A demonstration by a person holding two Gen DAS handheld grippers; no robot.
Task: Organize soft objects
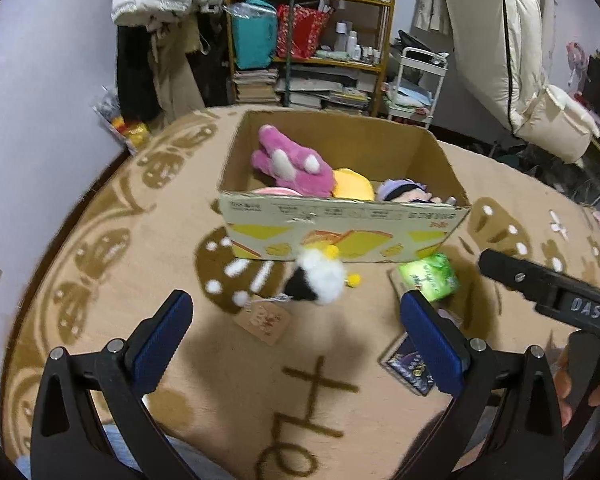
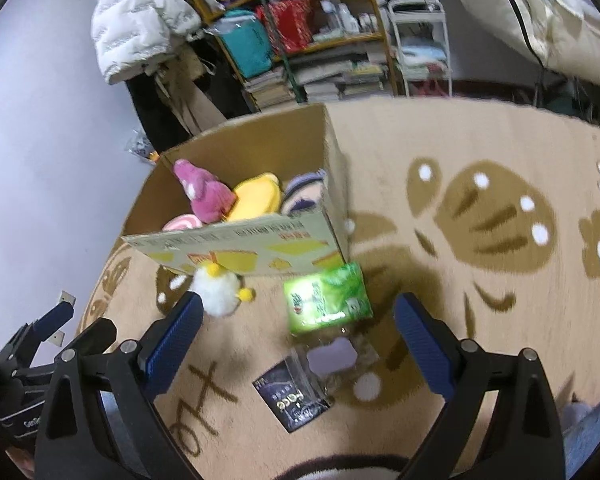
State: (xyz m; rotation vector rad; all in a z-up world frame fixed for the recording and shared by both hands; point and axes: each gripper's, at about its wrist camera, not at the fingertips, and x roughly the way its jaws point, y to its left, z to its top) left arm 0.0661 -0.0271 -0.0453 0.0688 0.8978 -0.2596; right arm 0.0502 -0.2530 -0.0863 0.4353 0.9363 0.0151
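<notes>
Rug [image 1: 100,208] under everything. Cardboard box [image 1: 340,232] on rug, holding pink plush [image 1: 292,168], yellow plush [image 1: 352,188], purple plush [image 1: 404,192]. White plush [image 1: 320,276] against box front wall, outside. Green pack [image 2: 326,296] by box front right corner. Left gripper [image 1: 296,344], right gripper [image 2: 300,344] both spread wide, empty, short of box.

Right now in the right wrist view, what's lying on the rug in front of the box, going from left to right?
White plush toy → green packet. Nearer the camera, a dark packet and a clear wrapper overlap, so I leave them out of the order.
</notes>
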